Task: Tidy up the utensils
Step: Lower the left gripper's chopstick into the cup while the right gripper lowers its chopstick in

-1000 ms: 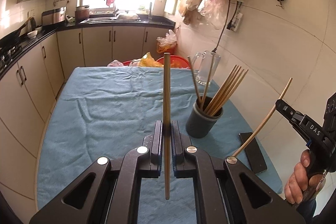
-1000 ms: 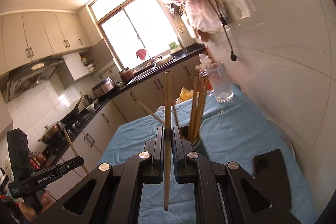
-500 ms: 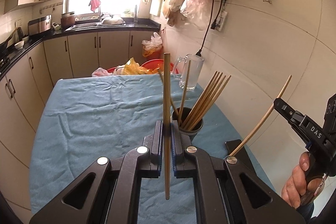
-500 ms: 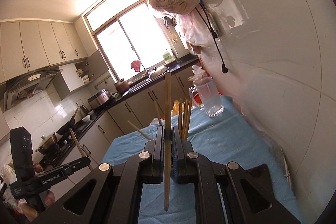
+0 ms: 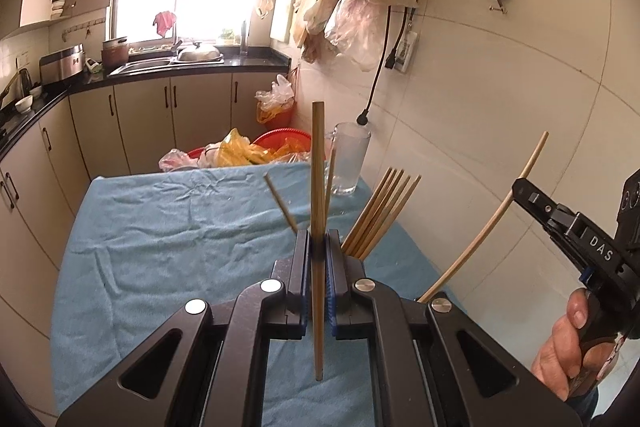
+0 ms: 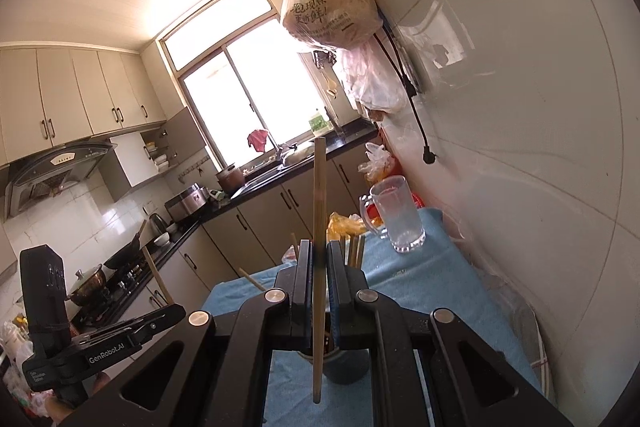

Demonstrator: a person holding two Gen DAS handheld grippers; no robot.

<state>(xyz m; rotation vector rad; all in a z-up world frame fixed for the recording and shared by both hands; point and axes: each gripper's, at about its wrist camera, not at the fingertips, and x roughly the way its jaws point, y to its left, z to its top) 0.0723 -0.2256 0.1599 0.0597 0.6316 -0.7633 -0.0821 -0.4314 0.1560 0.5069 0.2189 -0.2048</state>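
Left gripper (image 5: 318, 259) pinching long thin wooden chopstick (image 5: 318, 163) mid-shaft. Right gripper (image 6: 319, 263) pinching second wooden chopstick (image 6: 319, 187). I judge sticks light, stiff, smooth; may slip, so hold near middle.

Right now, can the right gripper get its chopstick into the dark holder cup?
Probably yes. The right gripper is shut on its chopstick, and the holder cup sits just beyond and below it. Chopsticks already in the cup lean away, leaving rim space.

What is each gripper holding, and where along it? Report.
Left gripper: shut on a chopstick, clamped about midway along the shaft. Right gripper: shut on another chopstick, also near mid-length.
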